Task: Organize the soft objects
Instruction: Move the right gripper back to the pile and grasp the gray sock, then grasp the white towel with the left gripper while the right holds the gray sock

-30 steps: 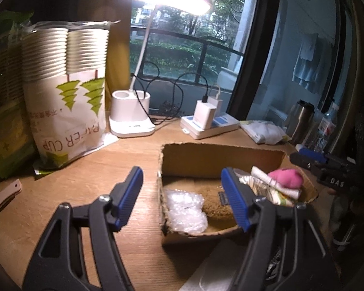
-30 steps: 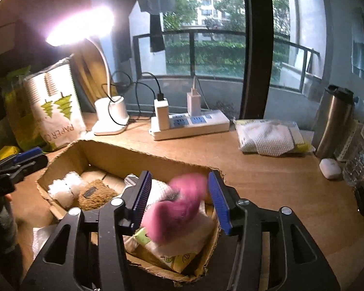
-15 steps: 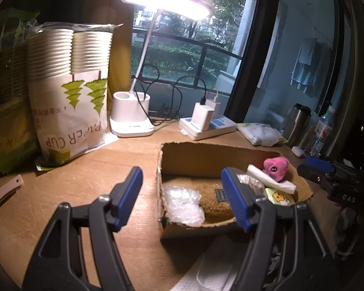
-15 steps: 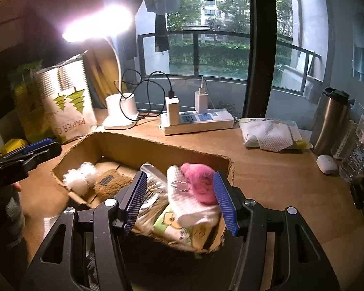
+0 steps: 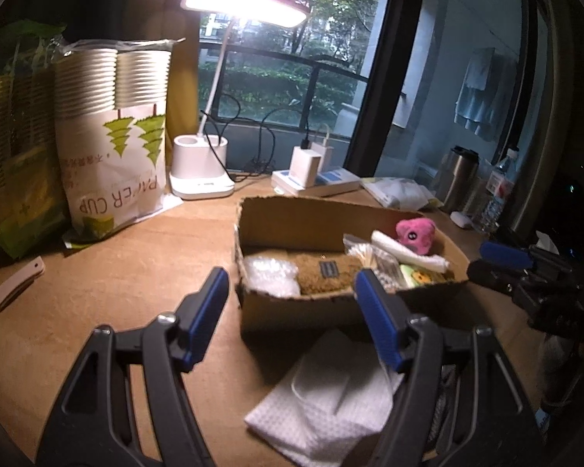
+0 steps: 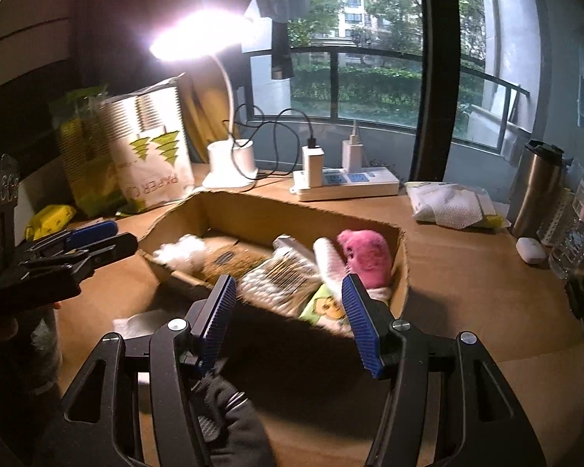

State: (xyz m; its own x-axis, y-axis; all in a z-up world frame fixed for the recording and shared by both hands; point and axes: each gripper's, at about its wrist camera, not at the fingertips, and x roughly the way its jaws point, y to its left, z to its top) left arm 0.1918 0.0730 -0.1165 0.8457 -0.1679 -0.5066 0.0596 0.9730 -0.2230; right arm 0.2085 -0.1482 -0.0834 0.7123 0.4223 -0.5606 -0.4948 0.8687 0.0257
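Observation:
A shallow cardboard box (image 5: 303,218) (image 6: 276,214) on the wooden desk holds a pink plush toy (image 5: 416,234) (image 6: 366,257), a rolled white cloth (image 5: 408,253), a brown fuzzy pad (image 5: 323,274), bubble wrap (image 5: 268,276) and packets. A white cloth (image 5: 331,393) lies on the desk in front of the box. My left gripper (image 5: 292,323) is open and empty, just short of the box. My right gripper (image 6: 292,323) is open and empty, back from the box's near wall. A dark grey soft item (image 6: 233,424) lies below it.
A lit desk lamp (image 5: 202,171), a paper cup bag (image 5: 113,171), a power strip (image 6: 346,186), a packet of cloths (image 6: 451,206), a steel tumbler (image 6: 537,190) and water bottles (image 6: 580,225) stand around the box. A small white knife (image 5: 15,286) lies at the left.
The pink plush toy left my right gripper's jaws and now rests in the box. Both grippers have pulled back from the box, bringing the white cloth into view.

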